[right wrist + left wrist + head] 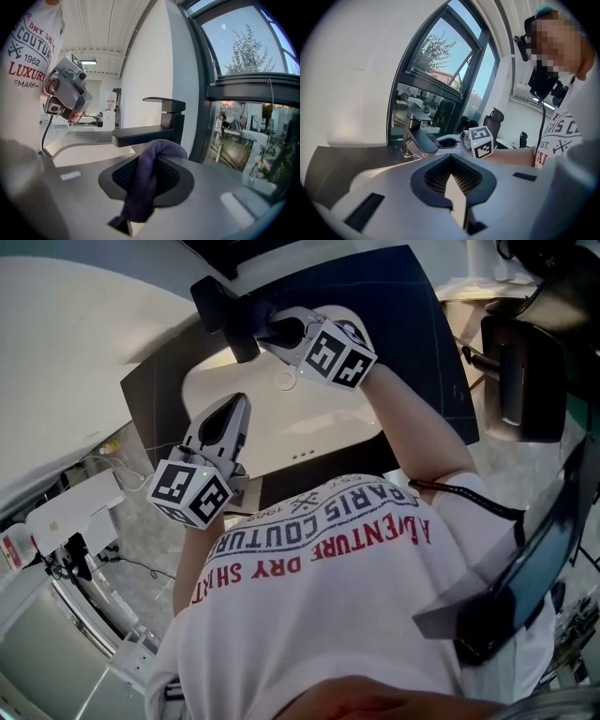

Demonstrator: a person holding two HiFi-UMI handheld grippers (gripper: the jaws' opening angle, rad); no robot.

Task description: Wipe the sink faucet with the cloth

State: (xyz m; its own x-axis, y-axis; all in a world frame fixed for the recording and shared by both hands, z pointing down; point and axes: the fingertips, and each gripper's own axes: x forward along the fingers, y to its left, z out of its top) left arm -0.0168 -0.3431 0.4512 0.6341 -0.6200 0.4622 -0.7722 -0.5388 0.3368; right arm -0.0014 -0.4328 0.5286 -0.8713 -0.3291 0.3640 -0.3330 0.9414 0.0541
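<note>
– Black metal, is that the faucet (223, 307)?

– Yes. A square, matt black faucet stands at the back rim of a white sink (281, 432), set in a dark surface (417, 324). Its flat spout reaches out over the sink. A window (243, 47) with sky and a tree is just behind the faucet.

– Where is the cloth?

– A dark blue-grey cloth (143, 183) is held in the right tool (140, 206). The jaws are closed on its lower part. The bunched top of the cloth rises just under the faucet's spout. Whether it presses on the metal cannot be told.

– And from above?

– The head view shows the right tool (272, 331) right at the faucet, on its right side. The cloth there is only a dark patch against the spout.

– What about the other one?

– The left tool (231, 418) hangs over the sink, in front of the faucet and apart from it, with its tip pointing toward the faucet. Its jaws are pressed together with nothing between them. In its own view the faucet is beyond the tip, with the right tool's marker cube just to the faucet's right.

– Who holds them?

– A person in a white printed shirt (319, 596), standing in front of the faucet.
</note>
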